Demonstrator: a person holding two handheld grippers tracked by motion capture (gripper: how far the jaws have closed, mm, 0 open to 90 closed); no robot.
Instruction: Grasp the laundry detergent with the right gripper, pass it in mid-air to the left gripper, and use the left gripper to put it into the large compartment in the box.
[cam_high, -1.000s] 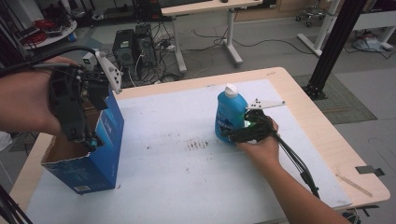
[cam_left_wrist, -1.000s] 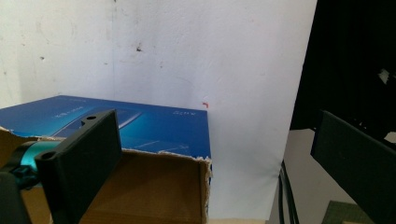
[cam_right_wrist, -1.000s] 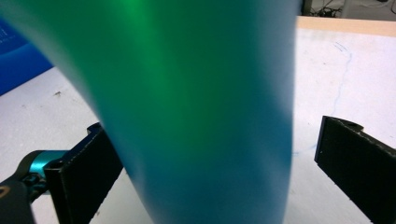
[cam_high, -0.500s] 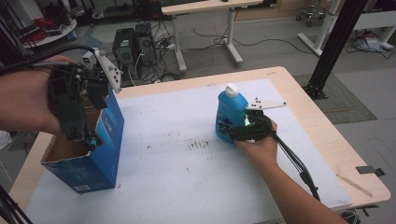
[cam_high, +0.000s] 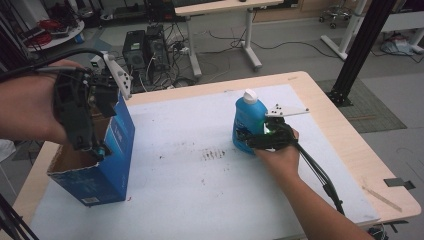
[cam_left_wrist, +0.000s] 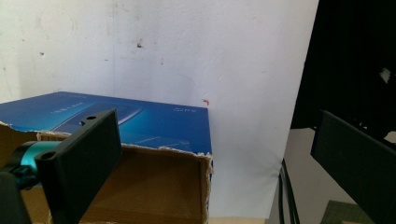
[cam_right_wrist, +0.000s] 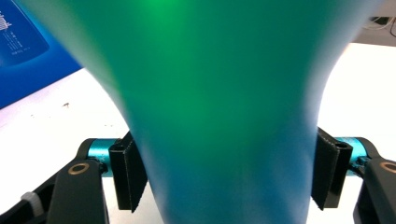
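A blue bottle (cam_high: 247, 120) with a white cap stands upright on the white mat, right of centre. My right gripper (cam_high: 250, 141) reaches in level from the right at the bottle's lower body. Its jaws have just been closing, and in the right gripper view both pads (cam_right_wrist: 128, 172) press the sides of the bottle (cam_right_wrist: 224, 102). My left gripper (cam_high: 94, 148) hangs over the open top of a blue cardboard box (cam_high: 112, 165) at the left, pointing down. In the left gripper view the left gripper (cam_left_wrist: 210, 154) has its jaws wide apart above the box (cam_left_wrist: 140, 123), with nothing between them.
The white mat (cam_high: 200, 195) covers most of a wooden table (cam_high: 350, 145). A cable (cam_high: 320, 175) trails back from the right gripper along the forearm. Beyond the far edge are desks, computer cases and floor cables.
The right gripper's jaws have drawn in against the blue bottle. Both hands, the bottle and the box stay where they were.
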